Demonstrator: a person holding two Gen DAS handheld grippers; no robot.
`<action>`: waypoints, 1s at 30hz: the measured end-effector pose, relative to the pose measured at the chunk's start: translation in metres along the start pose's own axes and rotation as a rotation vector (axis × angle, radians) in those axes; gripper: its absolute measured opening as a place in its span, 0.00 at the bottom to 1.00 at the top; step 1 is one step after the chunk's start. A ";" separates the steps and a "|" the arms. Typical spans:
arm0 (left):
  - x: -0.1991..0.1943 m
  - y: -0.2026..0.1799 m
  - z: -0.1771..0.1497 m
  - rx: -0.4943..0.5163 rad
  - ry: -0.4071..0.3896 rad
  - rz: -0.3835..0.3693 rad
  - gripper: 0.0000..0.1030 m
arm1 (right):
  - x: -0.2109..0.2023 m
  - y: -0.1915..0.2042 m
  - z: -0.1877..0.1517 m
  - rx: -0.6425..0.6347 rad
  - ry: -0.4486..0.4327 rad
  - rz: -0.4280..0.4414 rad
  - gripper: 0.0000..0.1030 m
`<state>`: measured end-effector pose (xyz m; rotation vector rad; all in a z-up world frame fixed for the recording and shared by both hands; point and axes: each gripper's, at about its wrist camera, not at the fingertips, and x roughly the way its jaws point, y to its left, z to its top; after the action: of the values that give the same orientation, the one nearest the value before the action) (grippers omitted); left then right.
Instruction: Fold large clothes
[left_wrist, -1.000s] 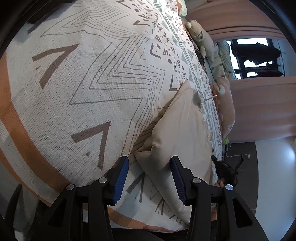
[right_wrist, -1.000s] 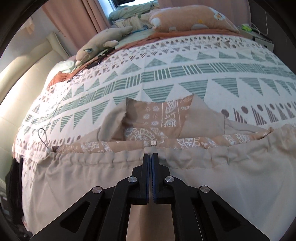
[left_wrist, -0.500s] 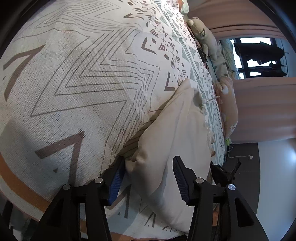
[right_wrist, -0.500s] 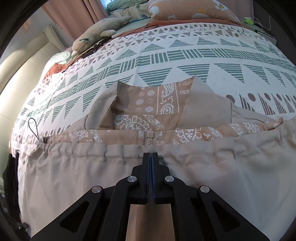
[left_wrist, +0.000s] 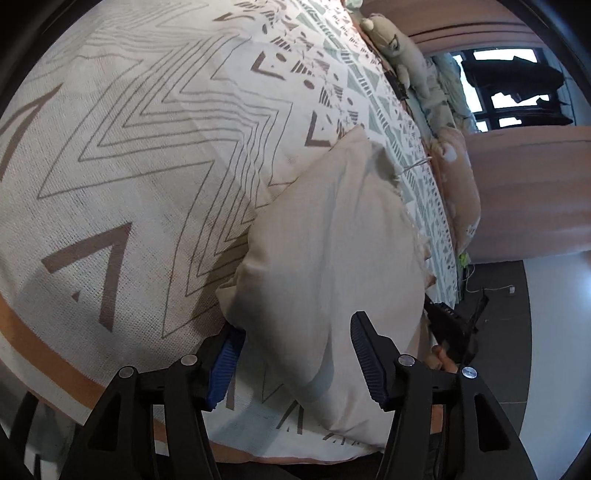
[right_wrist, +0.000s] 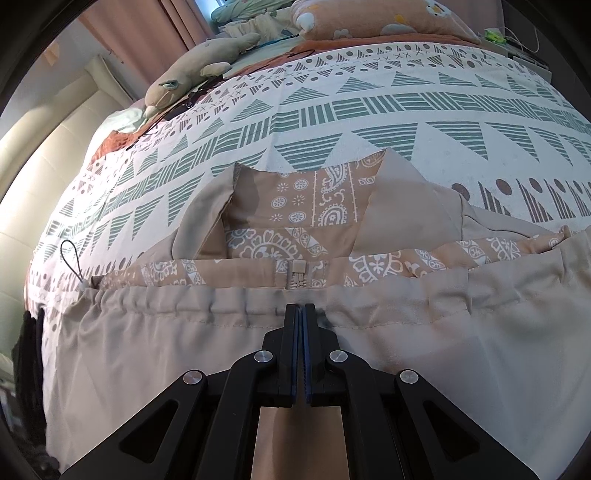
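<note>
In the left wrist view, low in the frame, the left gripper (left_wrist: 295, 354) is opening, its blue-padded jaws now wider than a moment ago, with a fold of the beige jacket (left_wrist: 332, 258) lying loose between them, not pinched. That suggests this corner has just been let go. Beyond it the patterned bedspread (left_wrist: 129, 147) fills the frame's left and centre. In the right wrist view, bottom centre, the right gripper (right_wrist: 300, 314) is pressed together at the jacket's drawstring hem (right_wrist: 184, 299); whether cloth is caught is unclear. Farther up, a paisley lining (right_wrist: 295, 206) shows. A plush toy (right_wrist: 192, 74) lies upper left. No containers are visible.
</note>
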<state>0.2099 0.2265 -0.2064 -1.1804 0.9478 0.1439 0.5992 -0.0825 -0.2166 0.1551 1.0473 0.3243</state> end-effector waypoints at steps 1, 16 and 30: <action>0.003 0.001 0.000 -0.002 0.003 0.005 0.58 | 0.000 0.000 0.000 -0.001 0.000 0.000 0.03; 0.000 -0.017 0.003 0.014 -0.112 0.010 0.11 | -0.002 -0.007 0.004 0.052 0.013 0.049 0.03; -0.024 -0.079 0.006 0.108 -0.114 -0.211 0.08 | -0.096 -0.013 -0.046 0.051 -0.085 0.106 0.39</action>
<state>0.2419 0.2076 -0.1324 -1.1518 0.7181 -0.0092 0.5176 -0.1279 -0.1643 0.2687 0.9658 0.3844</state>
